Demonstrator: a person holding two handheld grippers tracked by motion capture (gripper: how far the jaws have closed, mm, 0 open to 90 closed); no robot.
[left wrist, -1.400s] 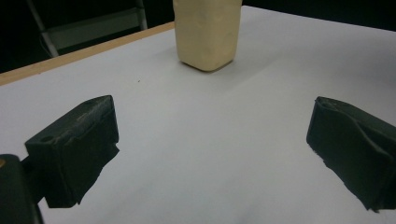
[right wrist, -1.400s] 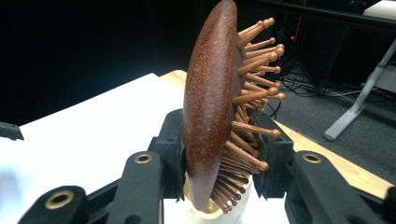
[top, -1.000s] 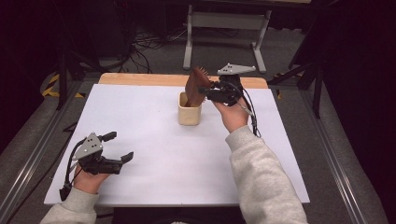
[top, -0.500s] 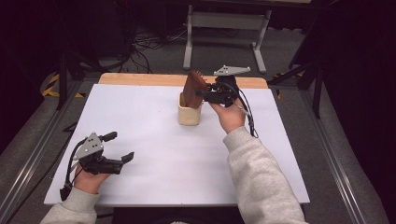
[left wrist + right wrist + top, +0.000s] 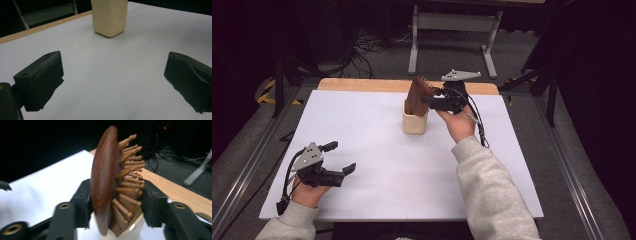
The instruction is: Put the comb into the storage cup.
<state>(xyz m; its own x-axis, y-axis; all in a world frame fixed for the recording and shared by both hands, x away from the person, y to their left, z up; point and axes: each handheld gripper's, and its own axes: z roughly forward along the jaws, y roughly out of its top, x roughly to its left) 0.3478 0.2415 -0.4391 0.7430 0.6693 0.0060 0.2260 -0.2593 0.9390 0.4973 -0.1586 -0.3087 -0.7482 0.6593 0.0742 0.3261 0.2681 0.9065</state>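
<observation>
Right gripper [image 5: 117,202] jaws just opened, brush [image 5: 110,185] between them, standing head-up in cup [image 5: 415,122] | left gripper [image 5: 337,160] idle, open, empty.

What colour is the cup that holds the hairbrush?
Cream; the cup shows best in the left gripper view.

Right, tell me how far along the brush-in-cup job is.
Done: the brown wooden hairbrush with wooden bristles stands upright, its lower end inside the cream-coloured cup on the white table.

In hand: the right gripper has just been opening its jaws; the brush is between them, with a gap visible on the bristle side.

Left: probably only drawing the right gripper away. The left gripper rests open, near the table's front edge.
</observation>
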